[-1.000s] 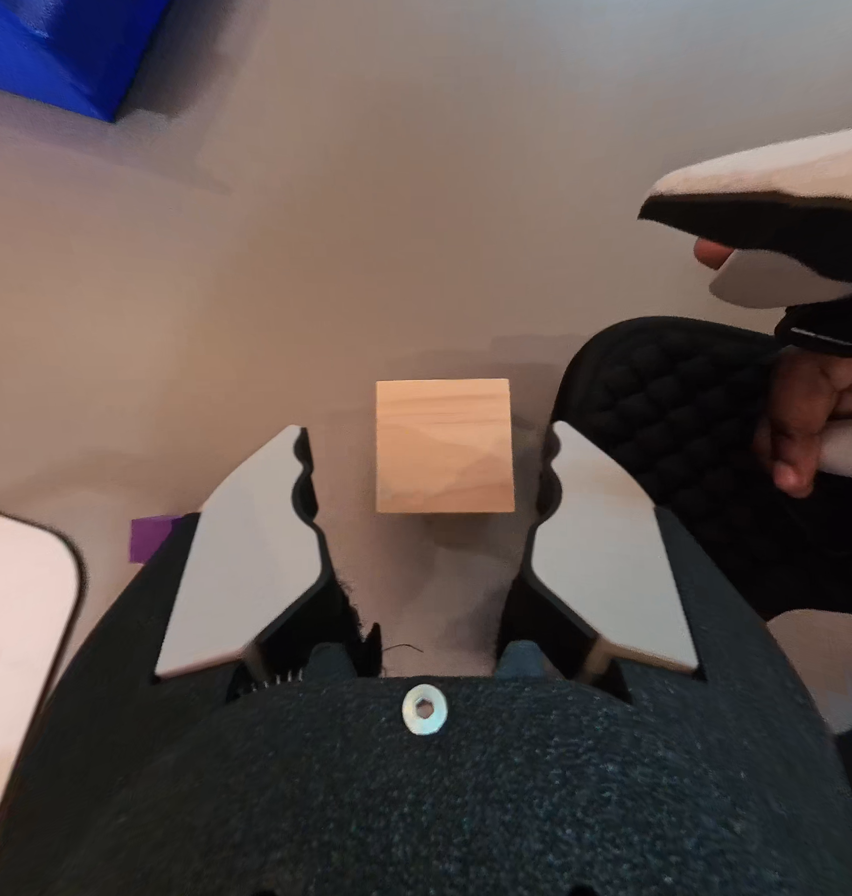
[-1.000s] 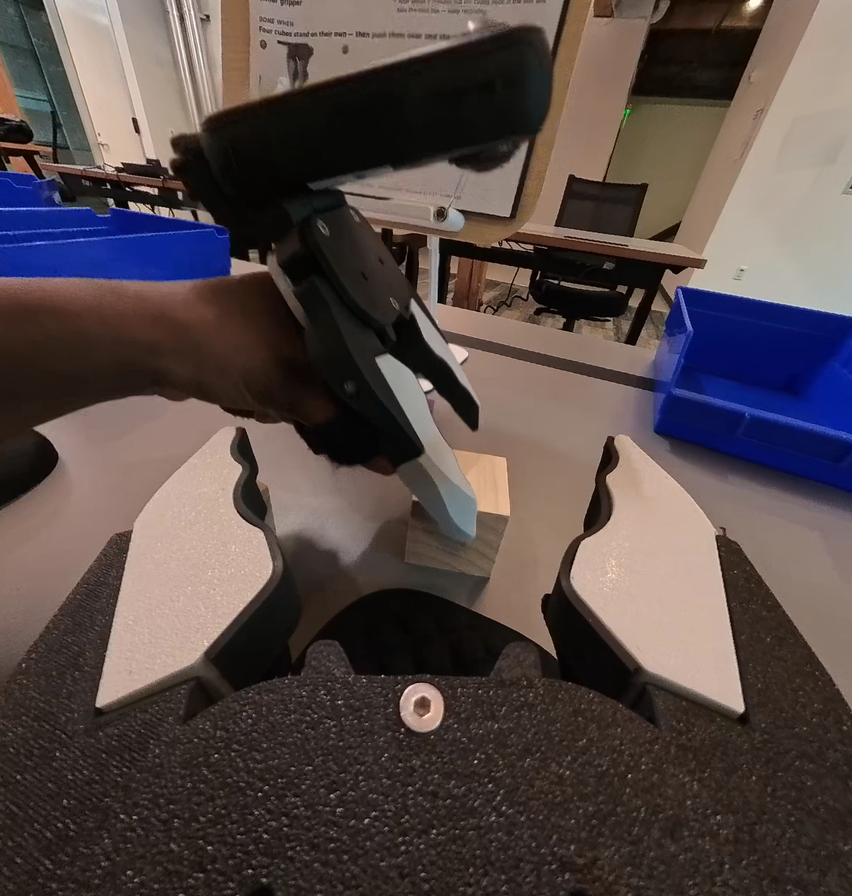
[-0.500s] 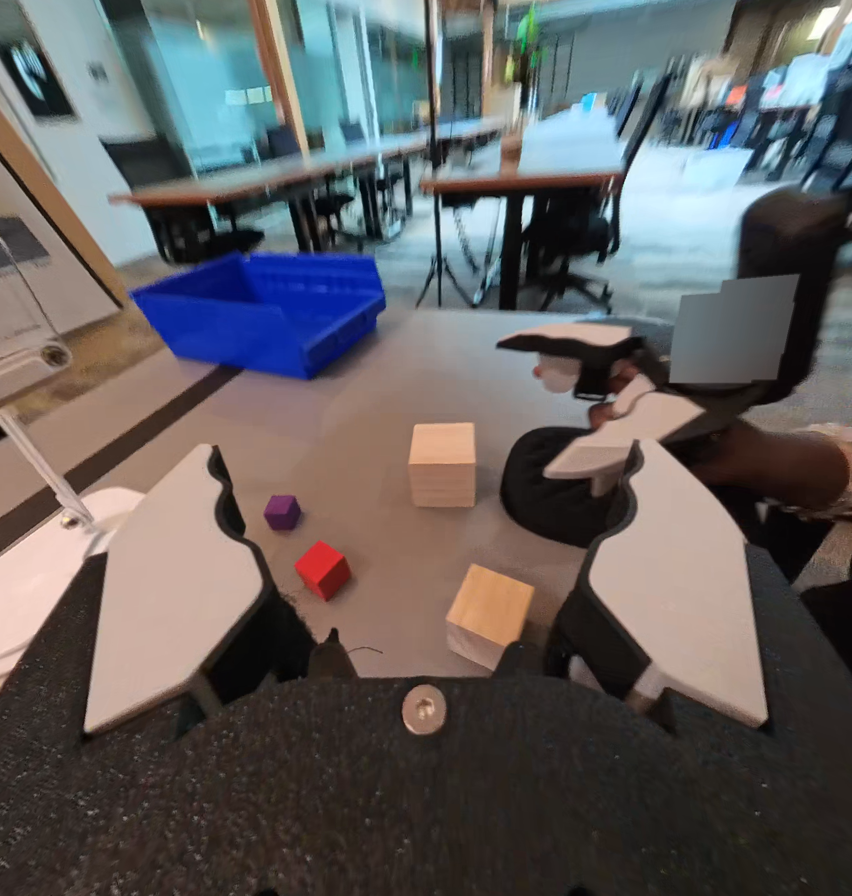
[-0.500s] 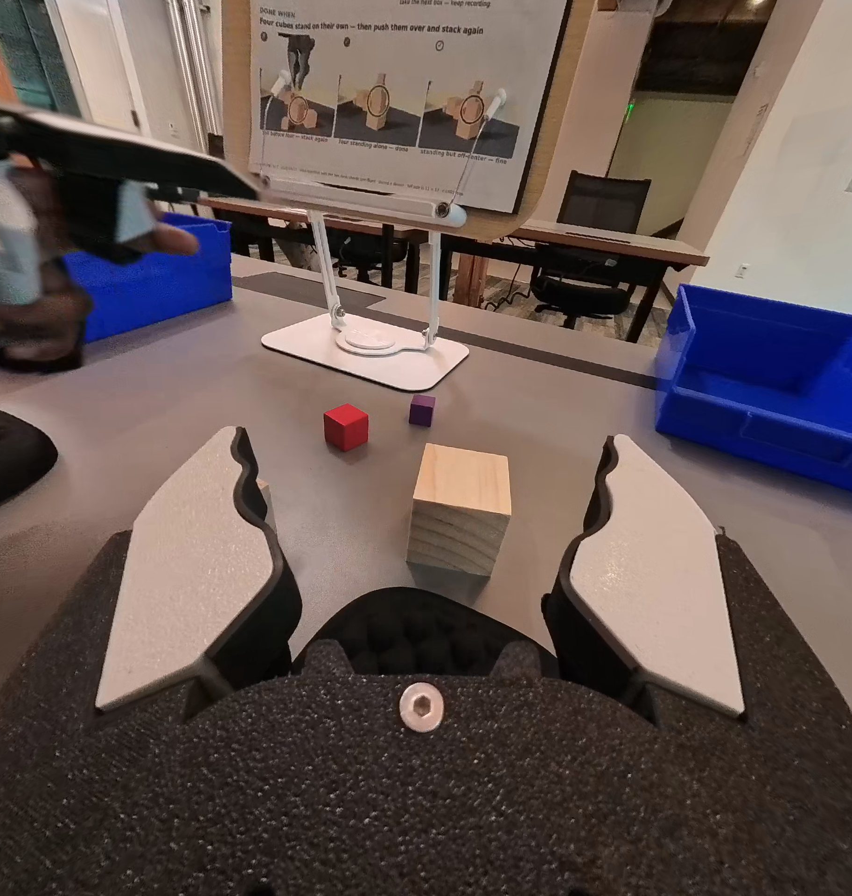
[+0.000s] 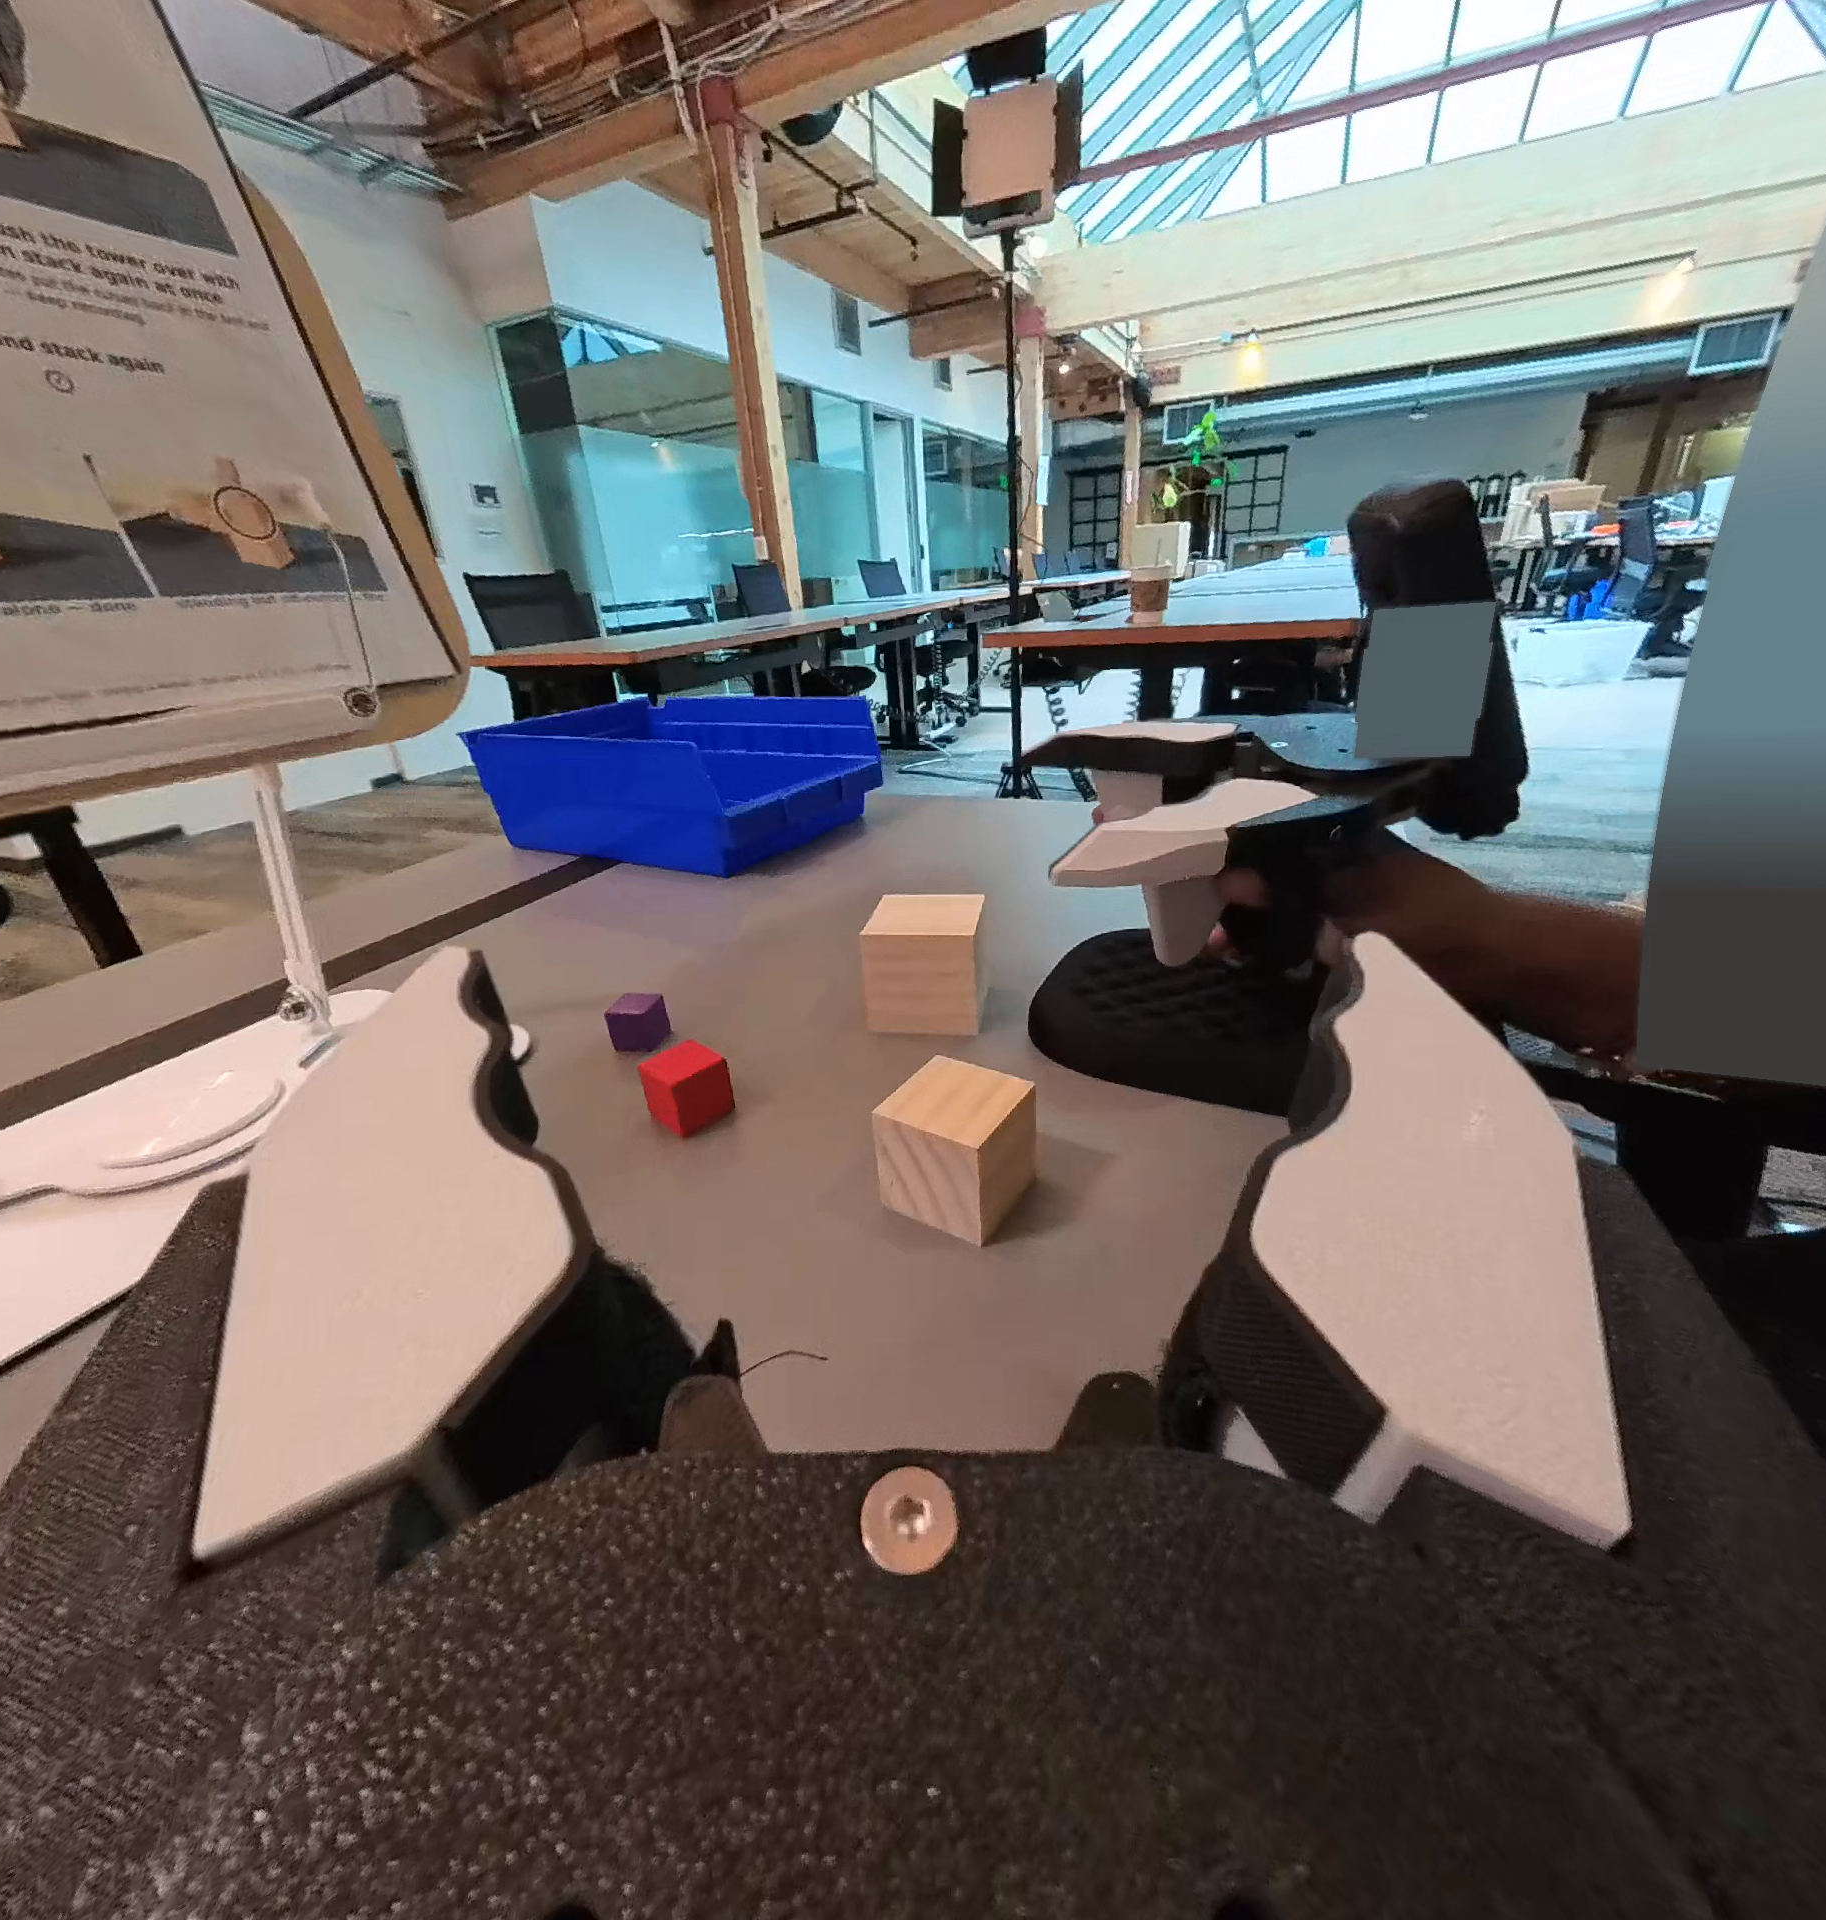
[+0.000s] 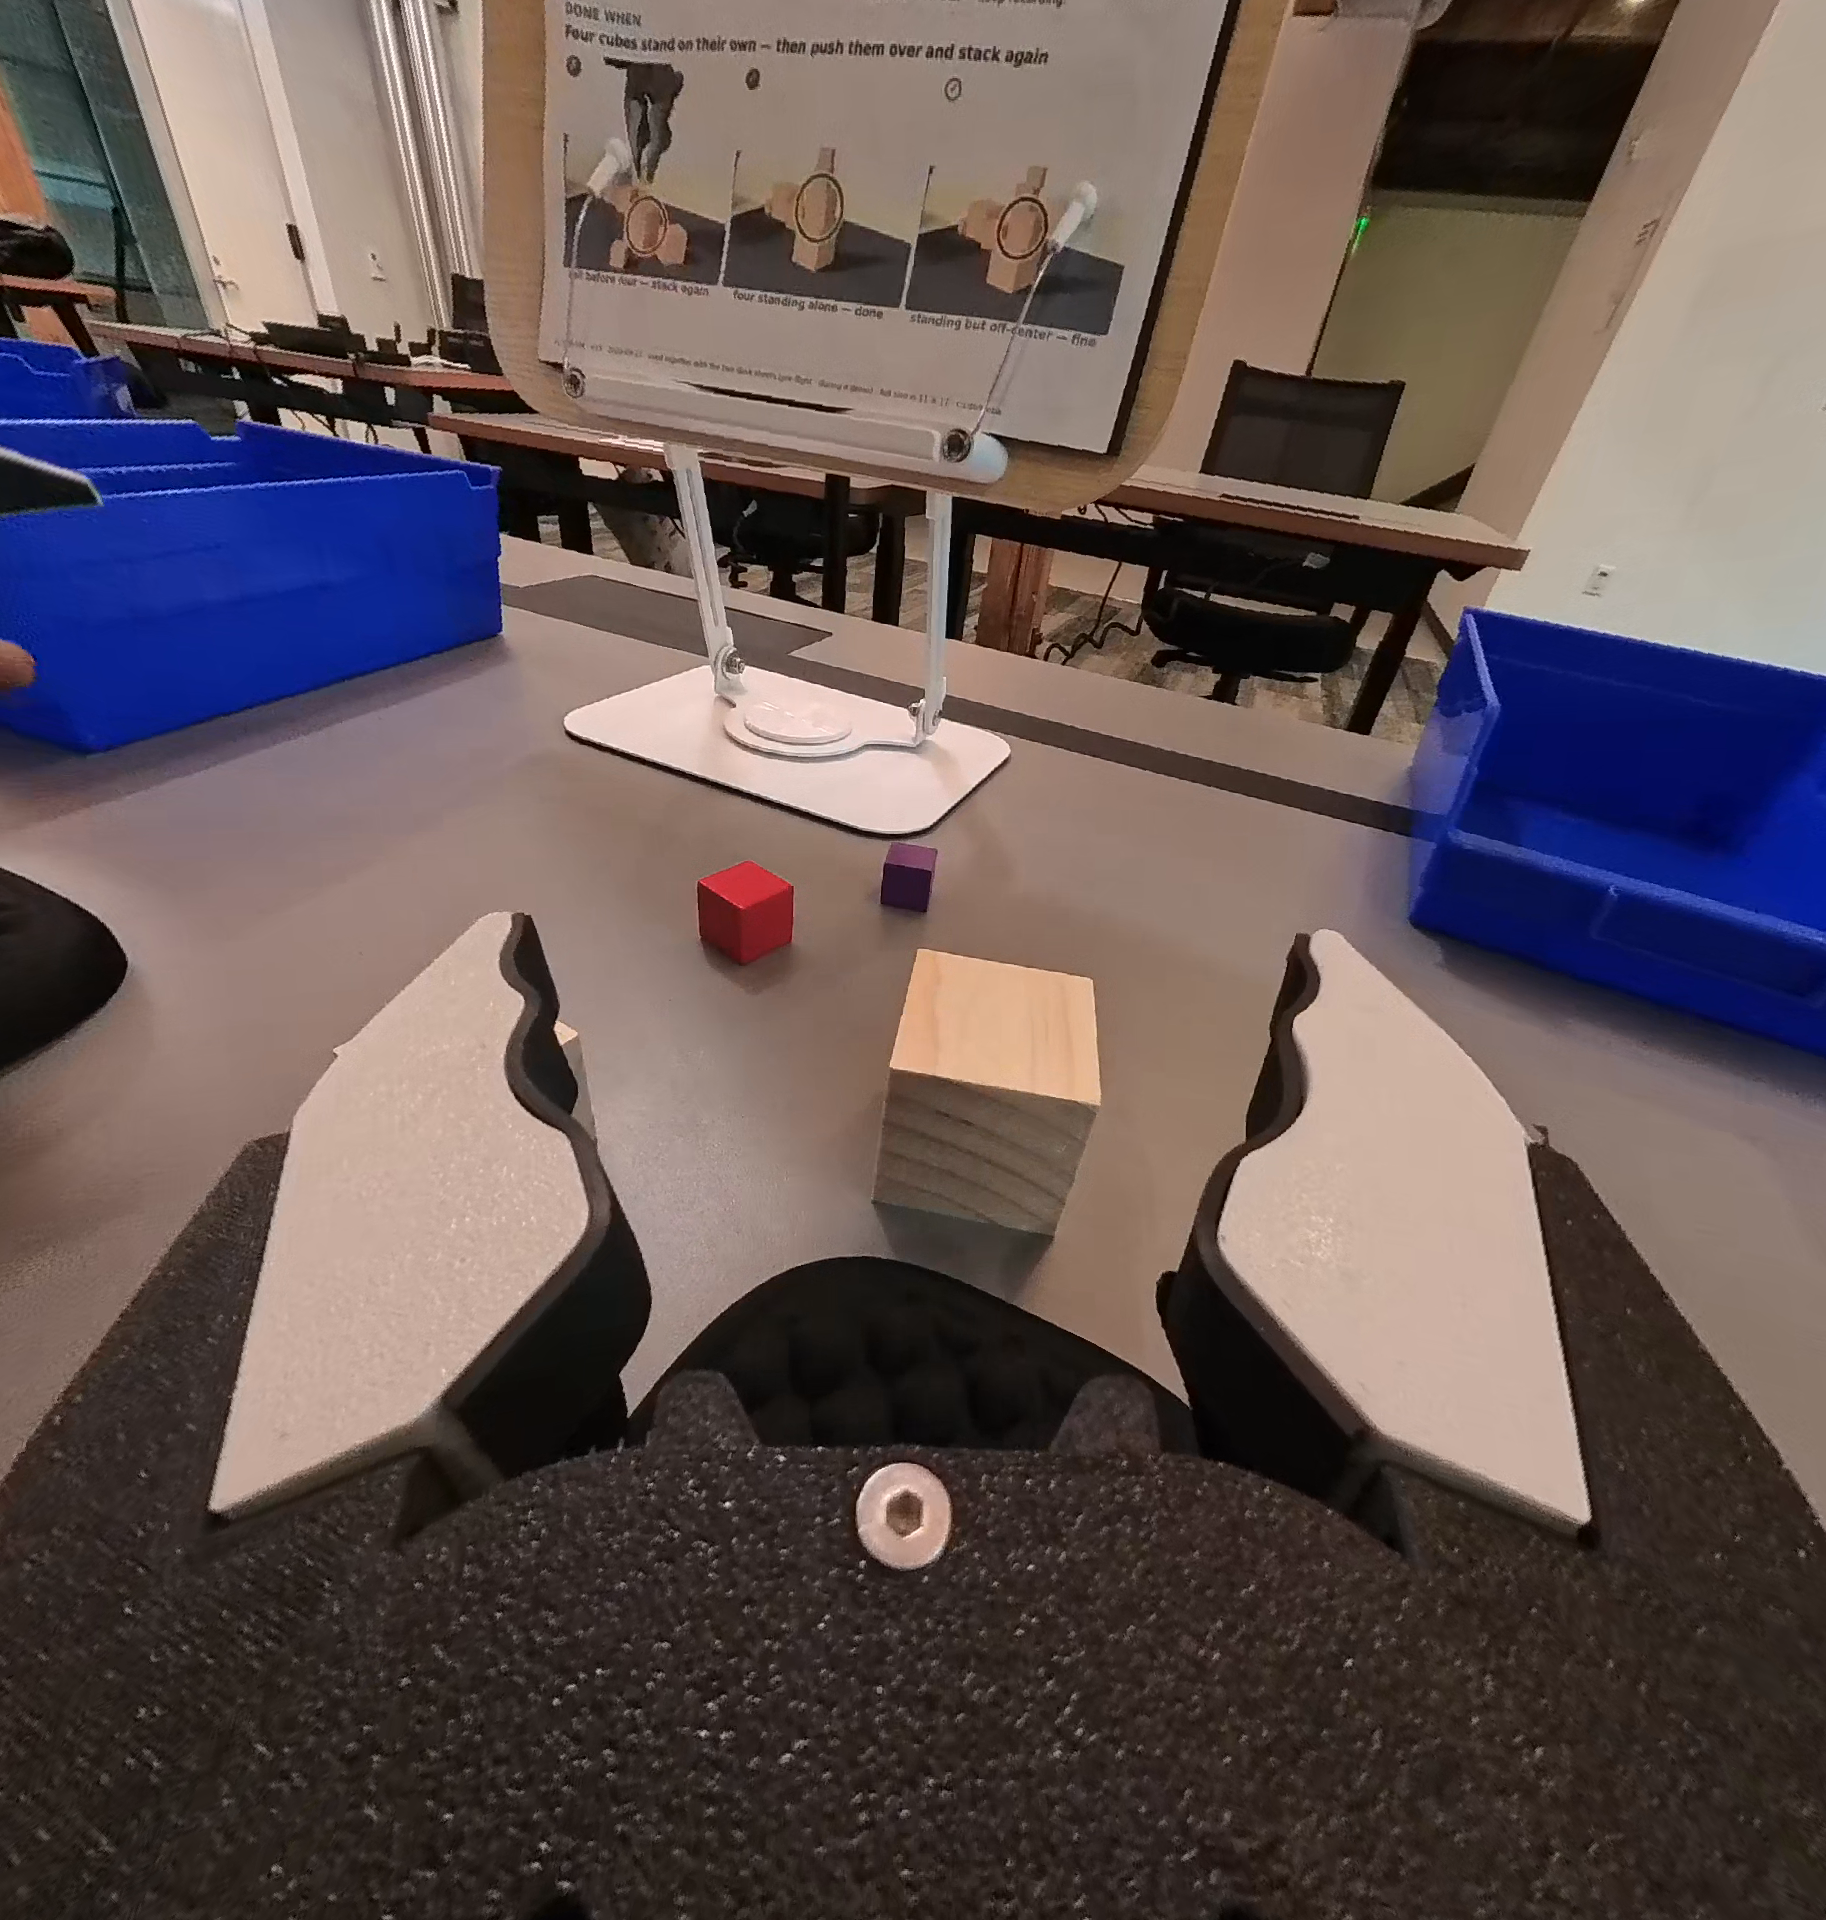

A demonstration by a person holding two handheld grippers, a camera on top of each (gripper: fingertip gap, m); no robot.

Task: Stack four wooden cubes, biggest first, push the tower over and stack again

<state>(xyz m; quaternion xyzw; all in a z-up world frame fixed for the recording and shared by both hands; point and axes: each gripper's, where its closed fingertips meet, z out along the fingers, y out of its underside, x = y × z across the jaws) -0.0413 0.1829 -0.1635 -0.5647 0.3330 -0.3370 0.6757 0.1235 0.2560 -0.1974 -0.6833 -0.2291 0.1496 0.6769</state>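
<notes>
Left wrist view shows the left gripper (image 5: 909, 1049) spread wide and empty above the grey table (image 5: 888, 1340), one wooden cube (image 5: 953, 1145) lying apart between its fingers. Beyond stand a second wooden cube (image 5: 922, 962), a red cube (image 5: 685, 1086) and a purple cube (image 5: 638, 1020), all separate, none stacked. By the table's right edge the right gripper (image 5: 1080, 810), also gaping and empty, hangs over a black pad (image 5: 1148, 1029); a blue bin (image 5: 670, 779) sits at the far edge.

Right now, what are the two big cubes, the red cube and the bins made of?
Big cubes: bare pale wood, grain lines on the sides, no gloss. Red cube: smooth, even colour, probably painted wood or plastic; can't tell which. Bins: moulded blue plastic, slight sheen, thin ribbed walls.
</notes>
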